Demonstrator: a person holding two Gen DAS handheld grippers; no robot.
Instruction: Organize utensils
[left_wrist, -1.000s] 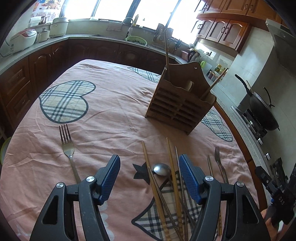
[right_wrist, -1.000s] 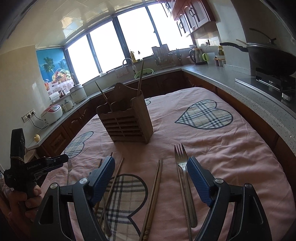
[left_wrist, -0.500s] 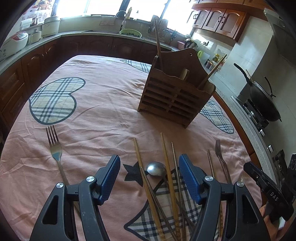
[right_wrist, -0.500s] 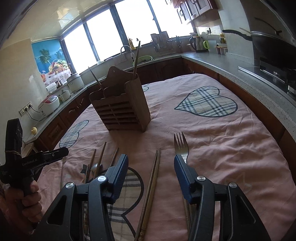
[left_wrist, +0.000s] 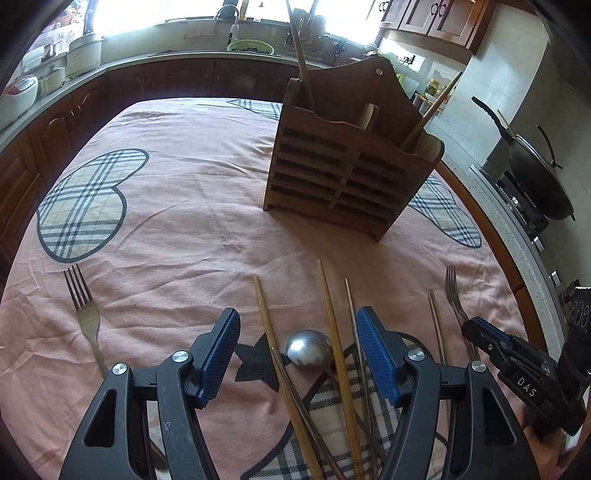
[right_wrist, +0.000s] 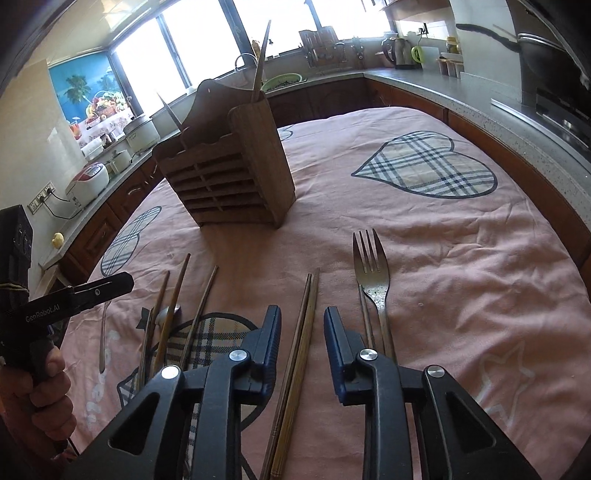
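Chopsticks (right_wrist: 301, 343) lie between the fingers of the right gripper (right_wrist: 300, 345), which are apart and not yet clenched. Next move, I think: pinch them, then carry to the wooden holder (right_wrist: 229, 177) ahead.

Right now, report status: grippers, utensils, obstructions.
Left gripper open over spoon. Right gripper narrowed around chopstick pair, not clamped. Fork beside. Holder unobstructed.

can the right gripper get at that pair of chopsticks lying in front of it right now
Probably yes. The right gripper is open, its fingers either side of the chopstick pair on the tablecloth. Nothing lies over the pair; the fork sits just outside the right finger.
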